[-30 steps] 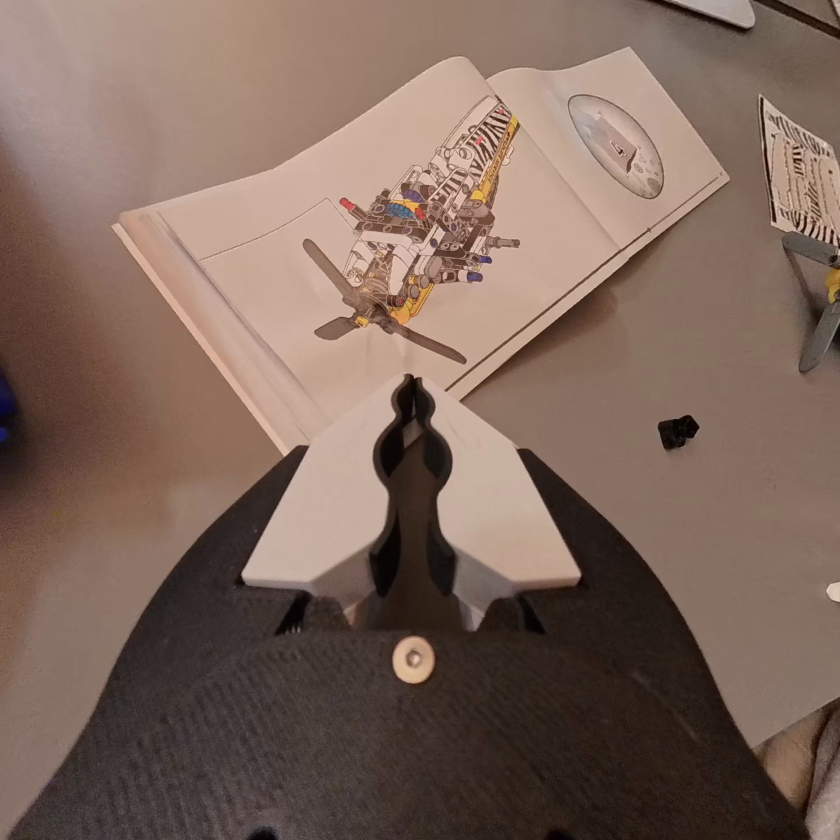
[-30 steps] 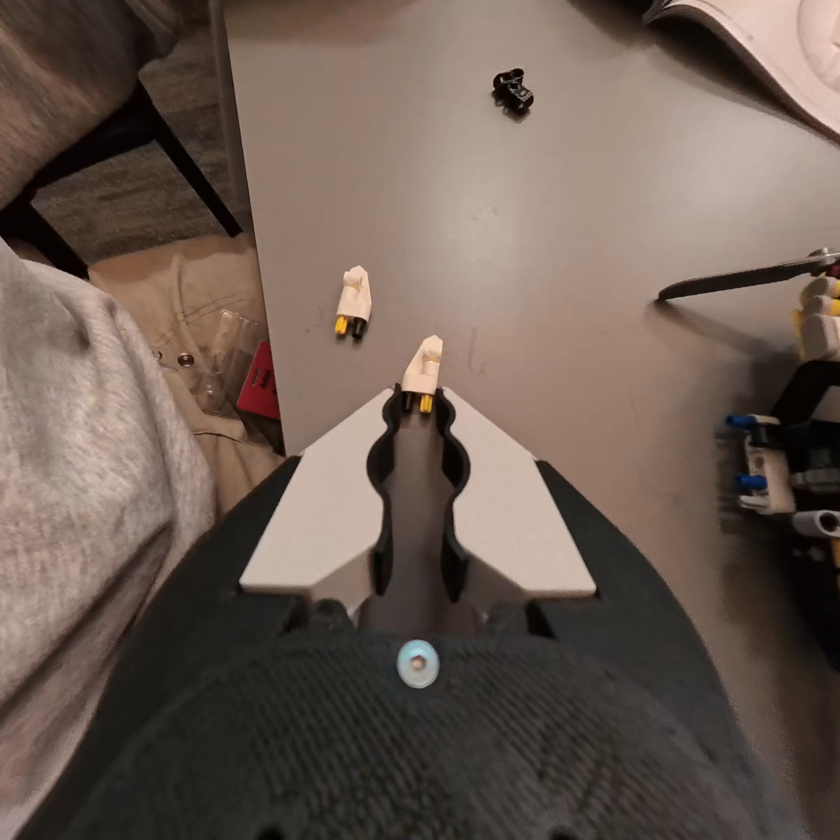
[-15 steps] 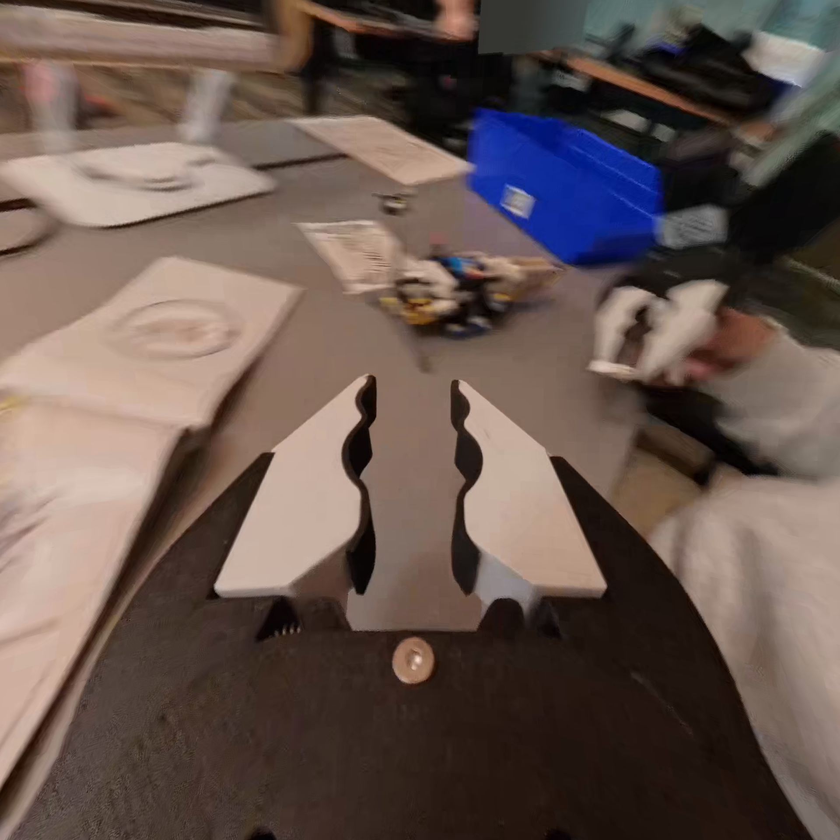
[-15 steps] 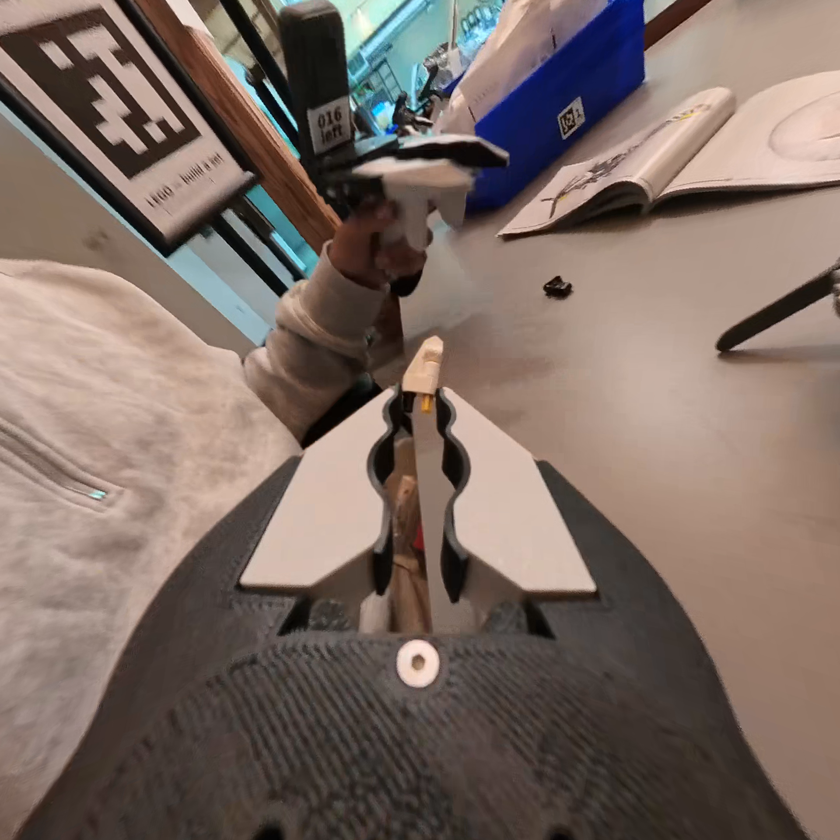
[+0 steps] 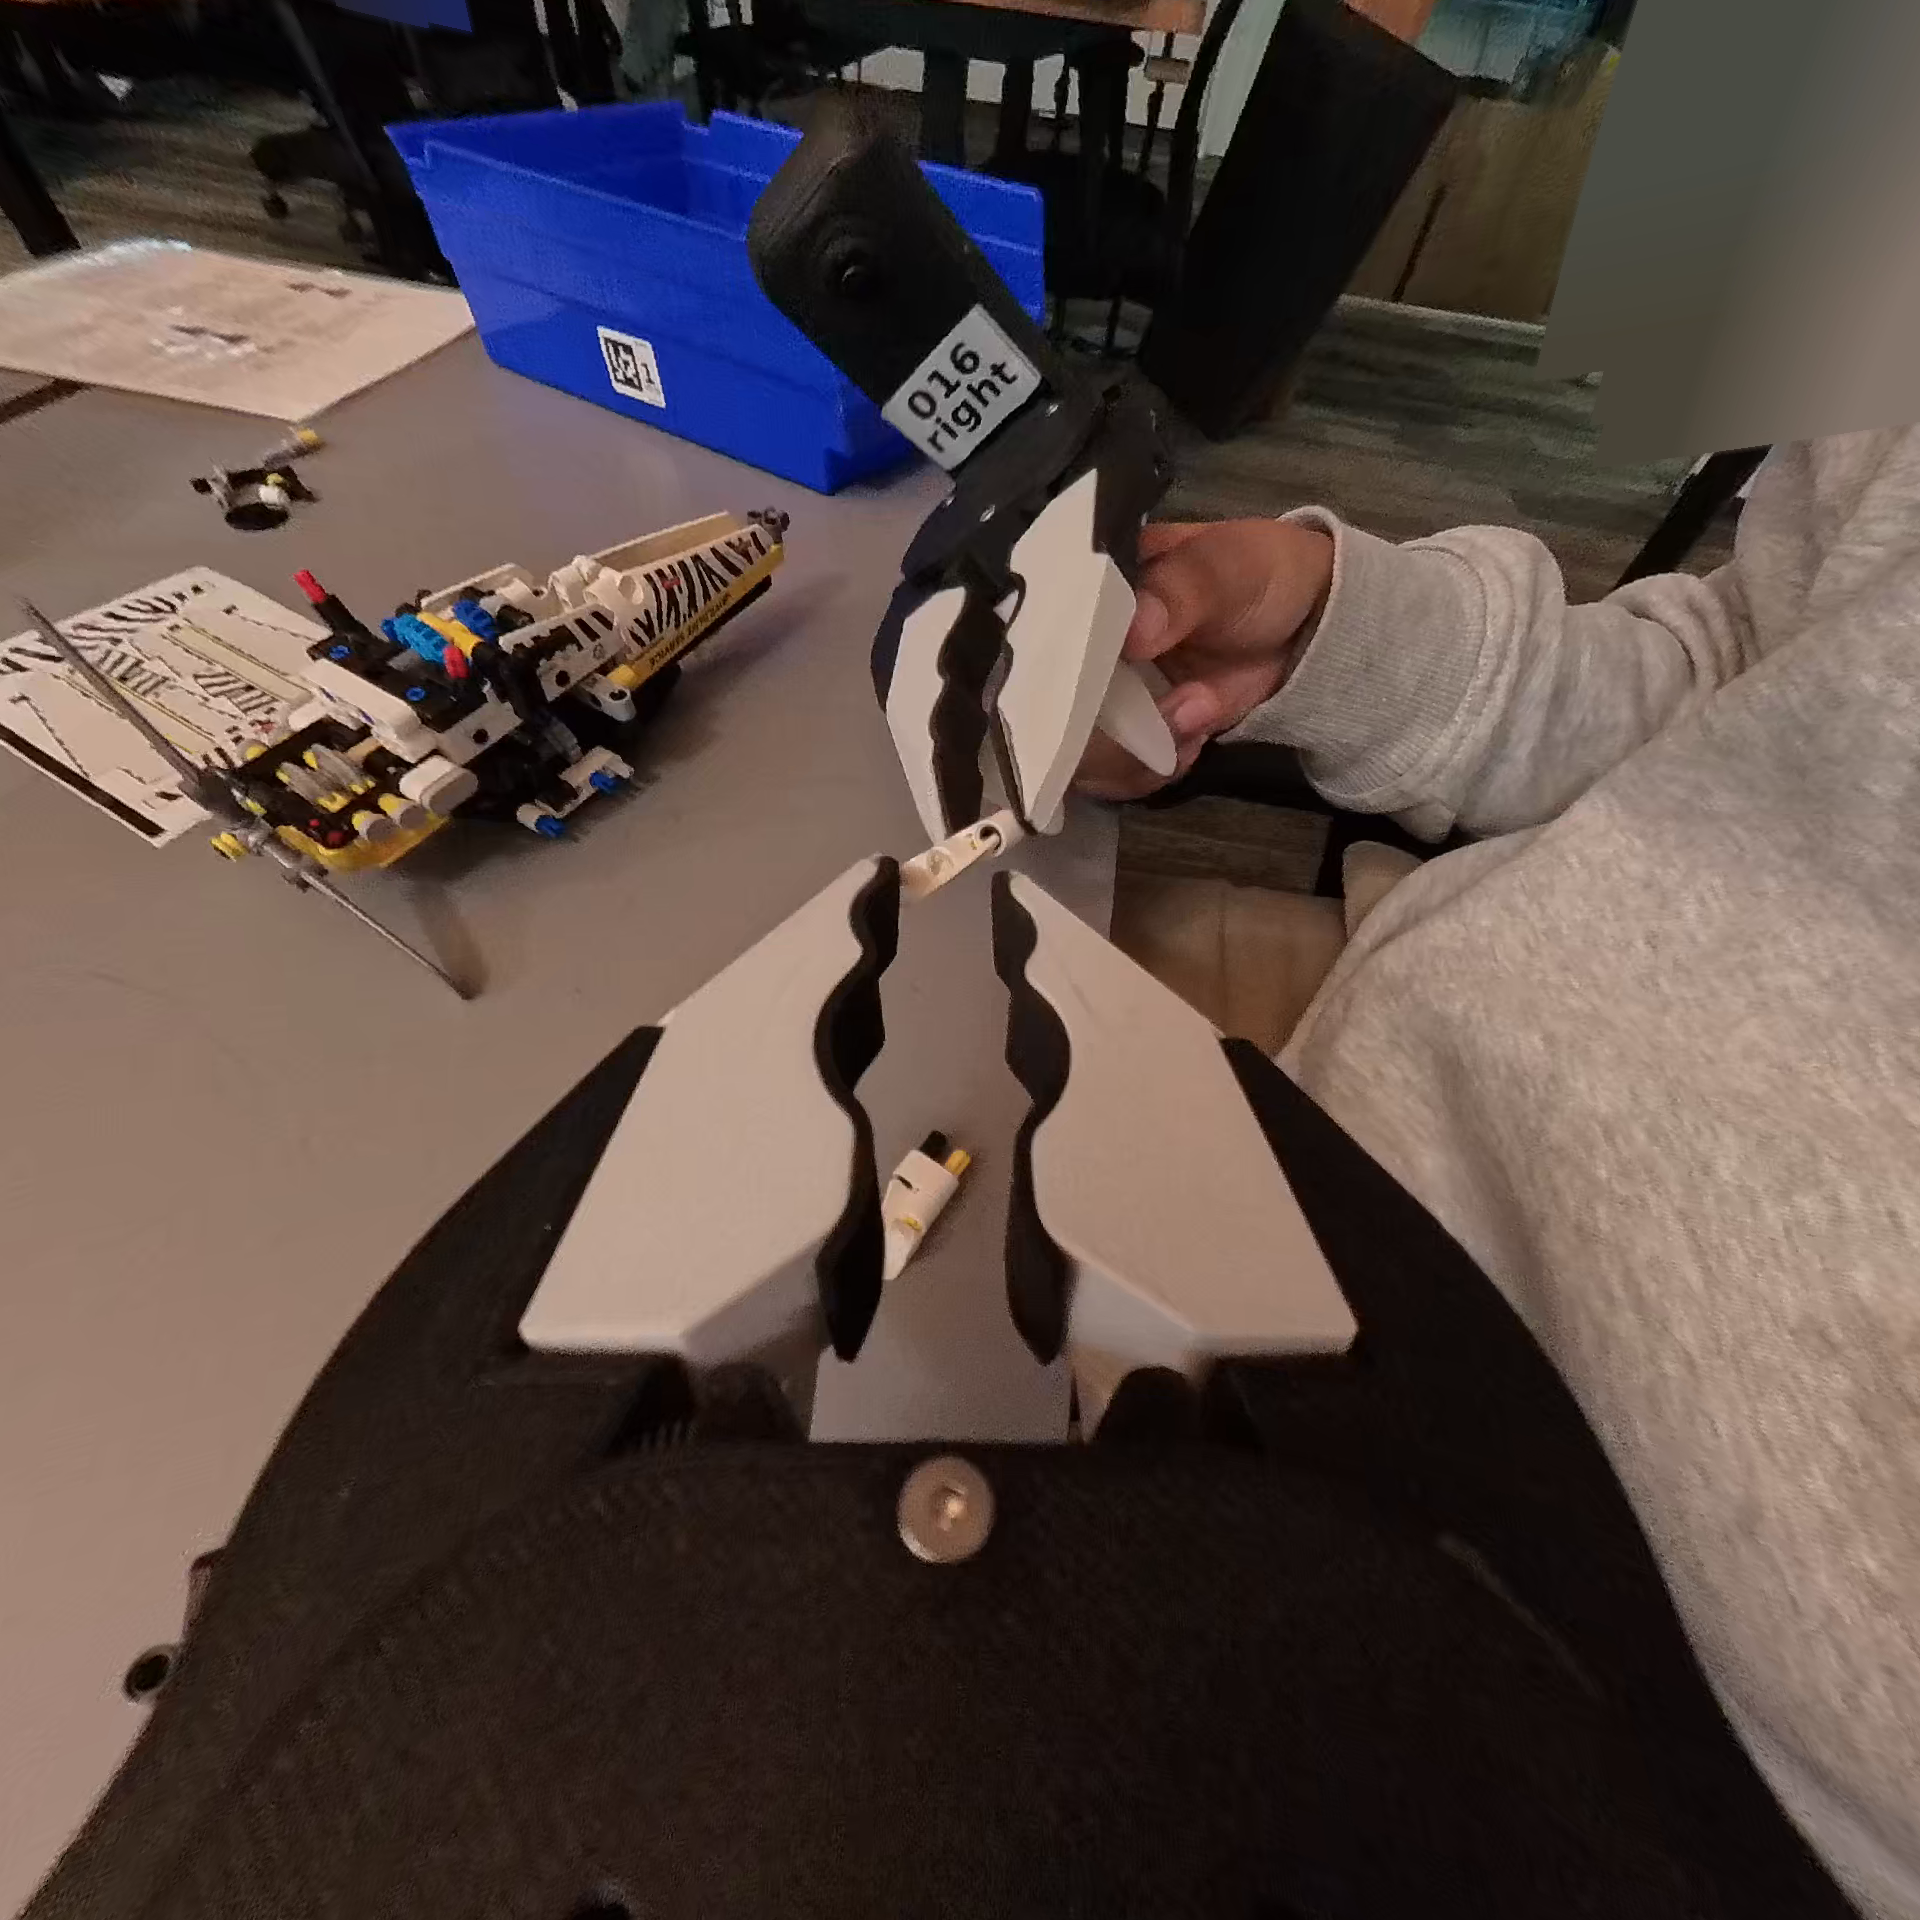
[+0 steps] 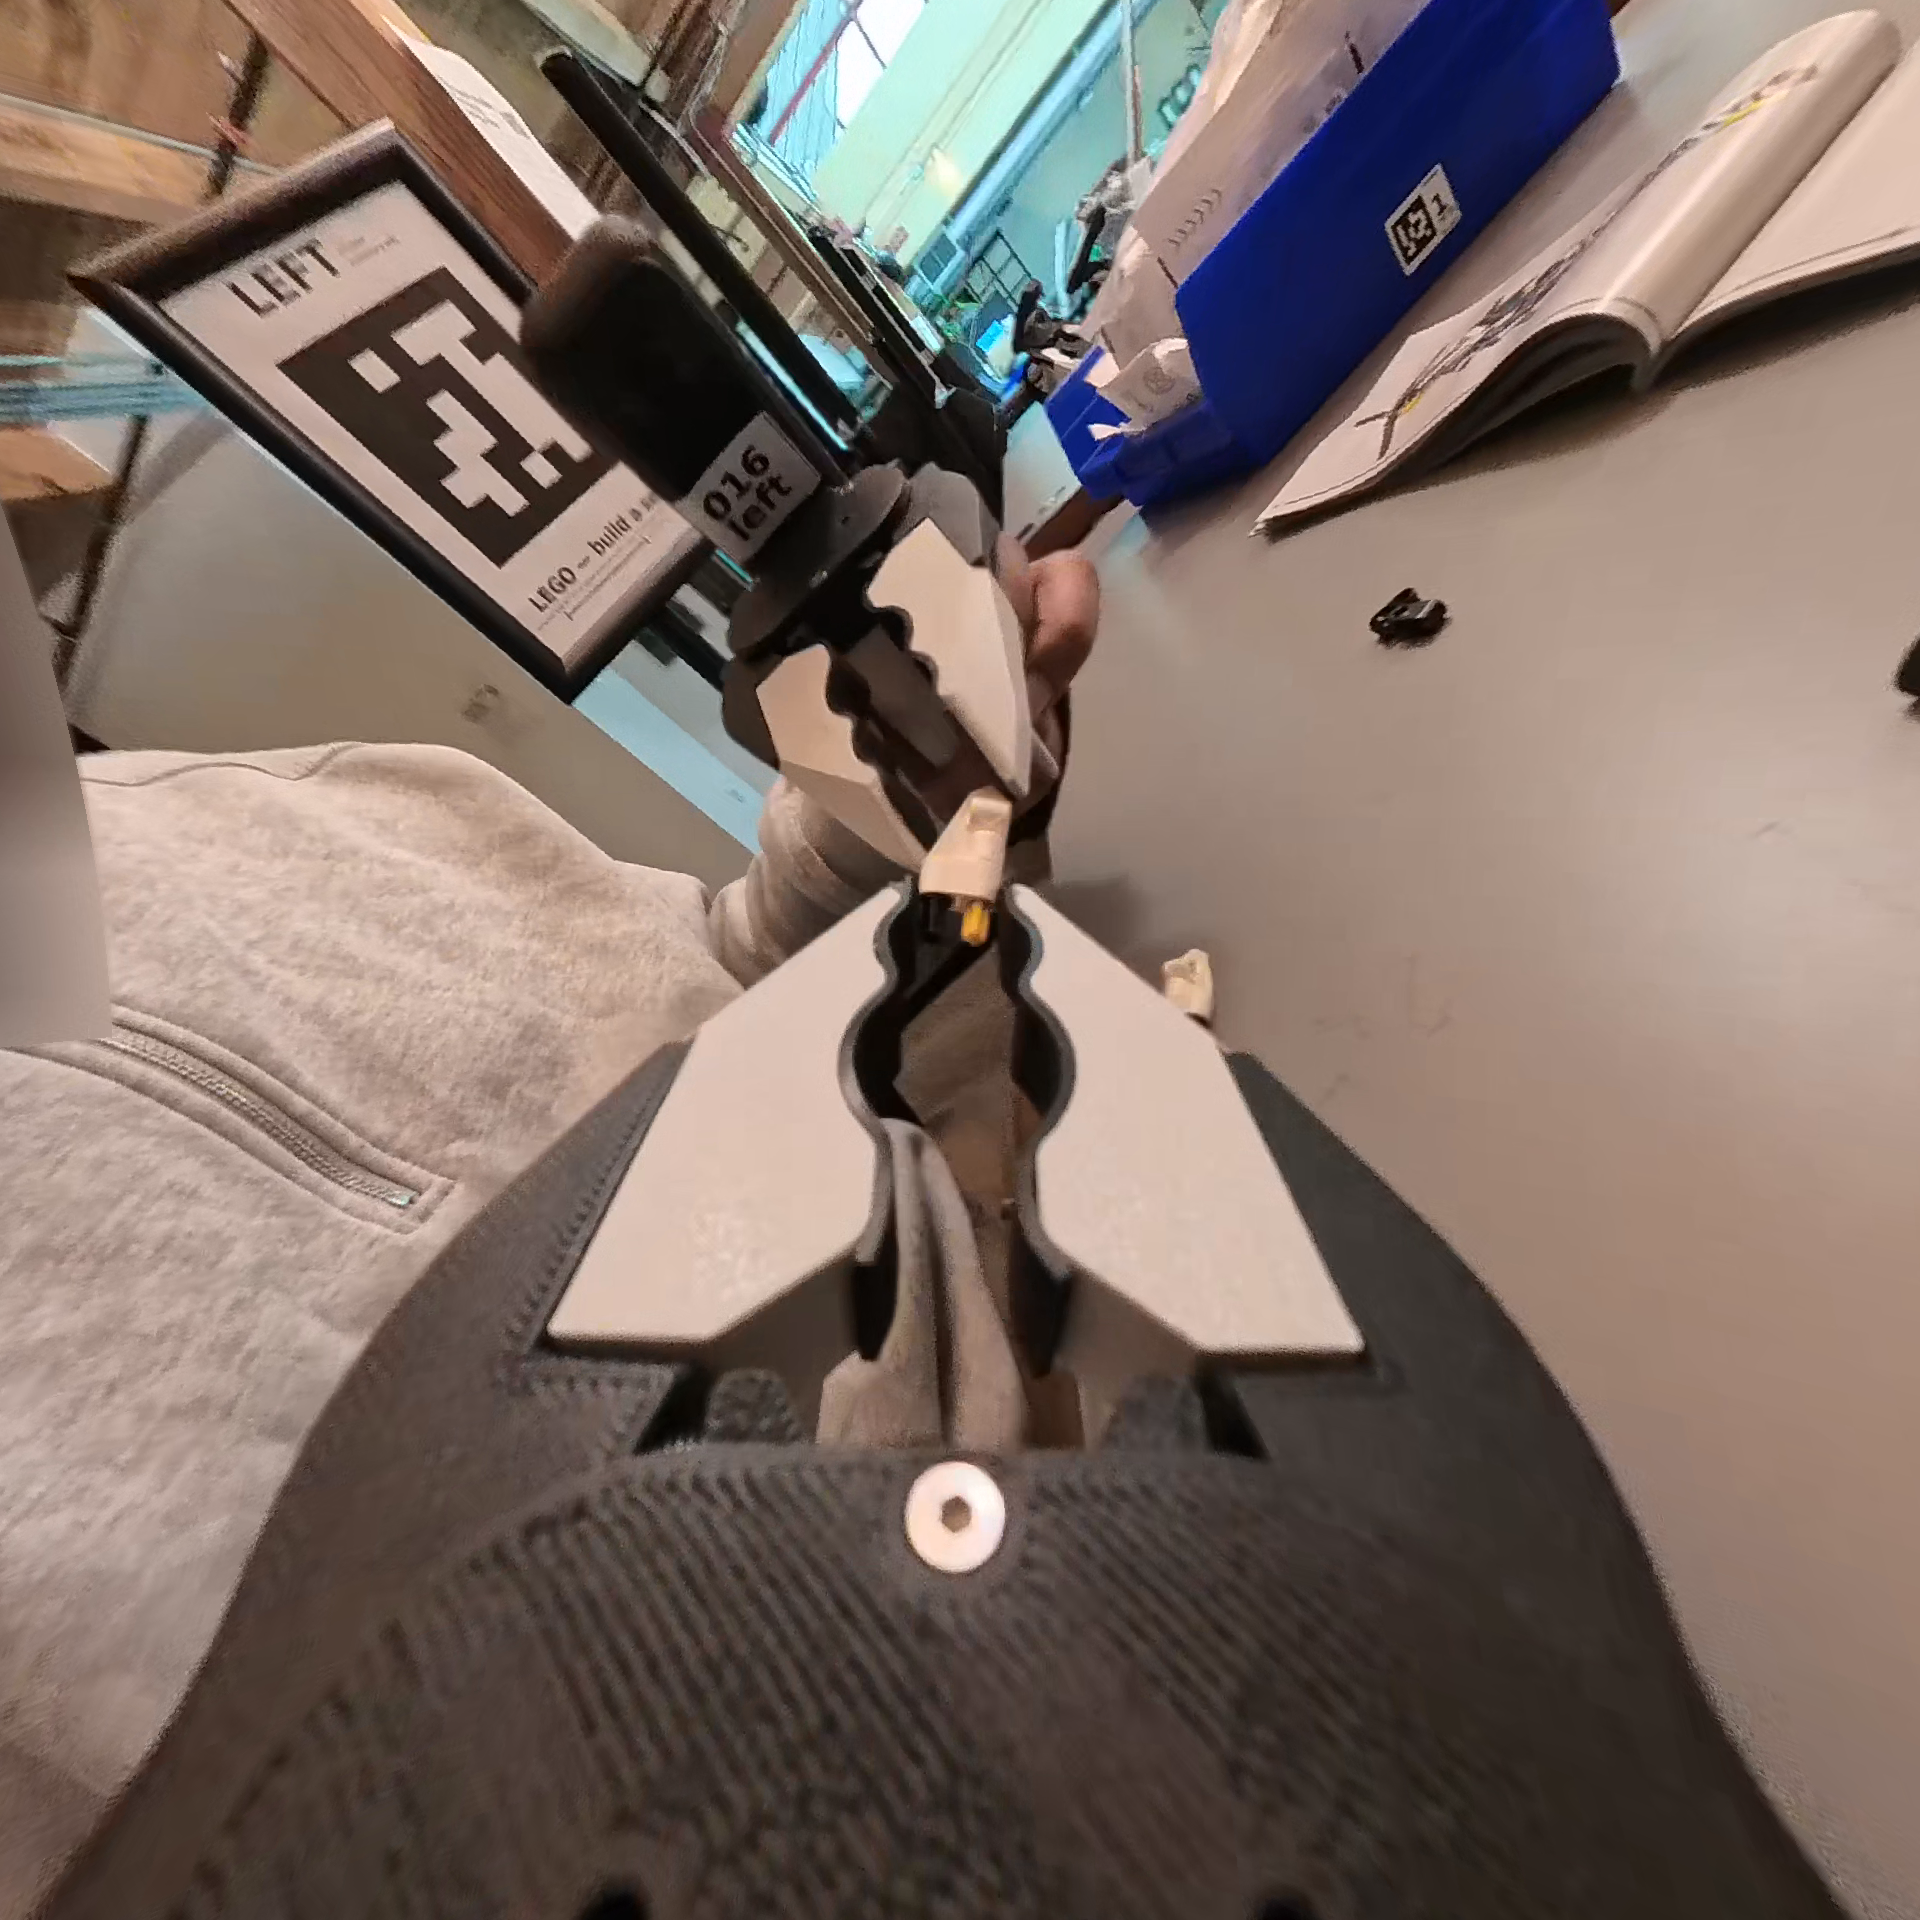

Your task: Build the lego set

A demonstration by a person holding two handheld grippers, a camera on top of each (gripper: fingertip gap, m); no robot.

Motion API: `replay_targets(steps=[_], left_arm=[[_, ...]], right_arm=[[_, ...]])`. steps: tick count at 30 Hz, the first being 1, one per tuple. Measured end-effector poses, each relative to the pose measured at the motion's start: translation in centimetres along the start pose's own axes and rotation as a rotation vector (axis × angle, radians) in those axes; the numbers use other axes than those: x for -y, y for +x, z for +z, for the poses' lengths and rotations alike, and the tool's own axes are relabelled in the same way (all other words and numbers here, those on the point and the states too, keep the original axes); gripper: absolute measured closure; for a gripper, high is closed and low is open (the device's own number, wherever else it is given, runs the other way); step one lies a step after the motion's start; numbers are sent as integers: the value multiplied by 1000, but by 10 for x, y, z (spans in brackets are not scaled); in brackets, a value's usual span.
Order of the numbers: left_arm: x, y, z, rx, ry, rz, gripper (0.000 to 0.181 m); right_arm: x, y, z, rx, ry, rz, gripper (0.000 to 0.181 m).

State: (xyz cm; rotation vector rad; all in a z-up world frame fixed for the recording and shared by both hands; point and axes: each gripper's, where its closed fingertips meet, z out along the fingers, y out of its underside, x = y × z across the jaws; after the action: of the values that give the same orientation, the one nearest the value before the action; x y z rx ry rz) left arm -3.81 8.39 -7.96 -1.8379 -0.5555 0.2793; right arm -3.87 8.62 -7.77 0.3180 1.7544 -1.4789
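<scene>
My right gripper (image 6: 961,906) is shut on a small white lego piece (image 6: 971,842) by its black and yellow pins, and holds it above the table edge. In the left wrist view this piece (image 5: 954,854) sits just at the tips of my open, empty left gripper (image 5: 943,878), with the right gripper (image 5: 987,826) pointing down at it. The left gripper (image 6: 975,828) faces the right one, tips either side of the piece. A second matching white piece (image 5: 925,1184) lies on the grey table (image 5: 312,1091). The part-built zebra-striped plane (image 5: 468,707) stands at the left.
A blue bin (image 5: 675,270) stands behind the plane, a sticker sheet (image 5: 125,675) lies under its nose, and a small assembly (image 5: 255,488) lies farther back. The open instruction booklet (image 6: 1610,301) and a small black piece (image 6: 1408,615) lie on the table. A framed sign (image 6: 416,416) stands behind. My left and right fingertips are right by each other.
The left gripper swung away from the booklet, opened, and came up to face the right one. The right gripper lifted the white piece off the table to the left gripper's tips.
</scene>
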Motion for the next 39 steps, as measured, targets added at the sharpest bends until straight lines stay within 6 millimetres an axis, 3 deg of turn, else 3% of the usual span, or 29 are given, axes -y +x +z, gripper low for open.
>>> replay_targets(steps=[9, 15, 22, 27, 33, 36, 39], left_arm=[[-1, -2, 3, 40, 13, 78, 173], [-3, -10, 3, 17, 35, -31, 175], [0, -21, 1, -54, 107, -261, 175], [1, -22, 3, -95, 144, -332, 175], [1, -19, 8, -101, 147, -329, 175], [2, -16, 9, -125, 164, -335, 175], [0, -16, 11, -122, 162, -326, 175]], right_arm=[[2, -2, -1, 117, 50, 182, 167], [8, 7, -6, 85, 90, 209, 153], [22, 18, -24, -109, 150, -10, 152], [26, 11, -15, -151, 161, -174, 151], [17, 13, -1, -187, 102, -221, 163], [16, 16, -3, -219, 98, -232, 176], [14, 17, -4, -210, 83, -212, 176]])
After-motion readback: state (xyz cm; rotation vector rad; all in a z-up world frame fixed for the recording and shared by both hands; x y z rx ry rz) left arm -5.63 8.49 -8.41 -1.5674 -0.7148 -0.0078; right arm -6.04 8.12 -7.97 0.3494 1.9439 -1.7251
